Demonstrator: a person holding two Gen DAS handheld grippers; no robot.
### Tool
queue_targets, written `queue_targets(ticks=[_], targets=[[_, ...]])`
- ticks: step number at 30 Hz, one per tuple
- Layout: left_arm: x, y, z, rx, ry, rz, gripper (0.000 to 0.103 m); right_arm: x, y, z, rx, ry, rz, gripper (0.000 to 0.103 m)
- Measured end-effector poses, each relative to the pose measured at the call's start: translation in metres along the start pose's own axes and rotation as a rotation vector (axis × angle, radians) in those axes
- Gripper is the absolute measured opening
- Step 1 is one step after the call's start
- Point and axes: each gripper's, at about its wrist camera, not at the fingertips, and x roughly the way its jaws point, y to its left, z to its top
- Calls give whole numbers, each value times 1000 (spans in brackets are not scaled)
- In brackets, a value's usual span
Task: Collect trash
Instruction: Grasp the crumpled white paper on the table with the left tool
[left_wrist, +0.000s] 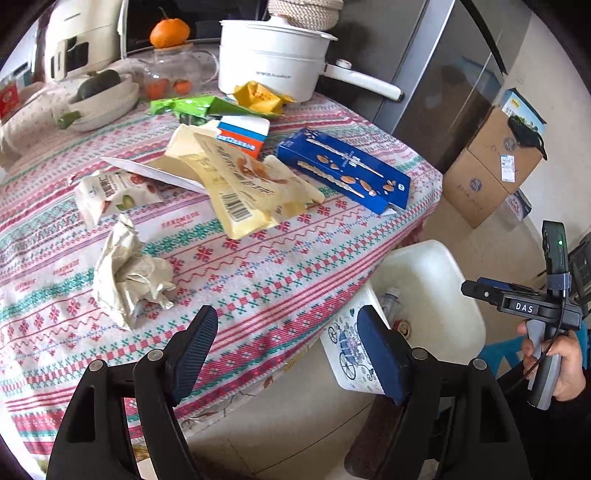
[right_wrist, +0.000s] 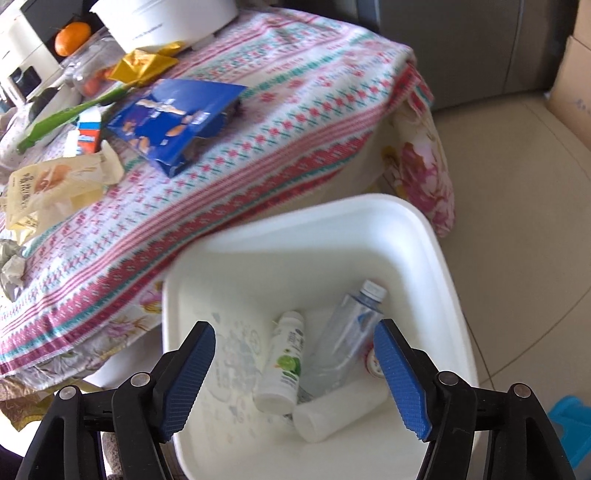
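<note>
Right wrist view: the right gripper (right_wrist: 295, 380), jaws apart, hangs over the bin (right_wrist: 424, 236) holding bottles (right_wrist: 284, 362), slightly blurred. Left gripper (left_wrist: 286, 354), also apart, hovers above the table's (left_wrist: 258, 280) near edge by crumpled paper (left_wrist: 129, 277).

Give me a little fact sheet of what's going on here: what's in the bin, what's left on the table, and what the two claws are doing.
bin: white trash bin beside the table
in bin: clear water bottle, white bottle with a lime label, white cup
on table: crumpled paper, blue biscuit box, cream snack bag, green wrapper, yellow wrapper
left claw: open, empty, above the table edge
right claw: open, empty, over the bin
</note>
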Motion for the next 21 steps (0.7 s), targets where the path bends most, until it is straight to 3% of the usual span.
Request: queue_targets(ticks=[7,12,21], targets=[[-17,51,7,-74,-61,45,80,2,27,5,-58,-2,8,78],[-20,82,5,-62,-129,39,80,5,42,7,-86,1,20,78],[15,115,-5,-74,-84,77,80,5,65,9,-121,-6,35,78]])
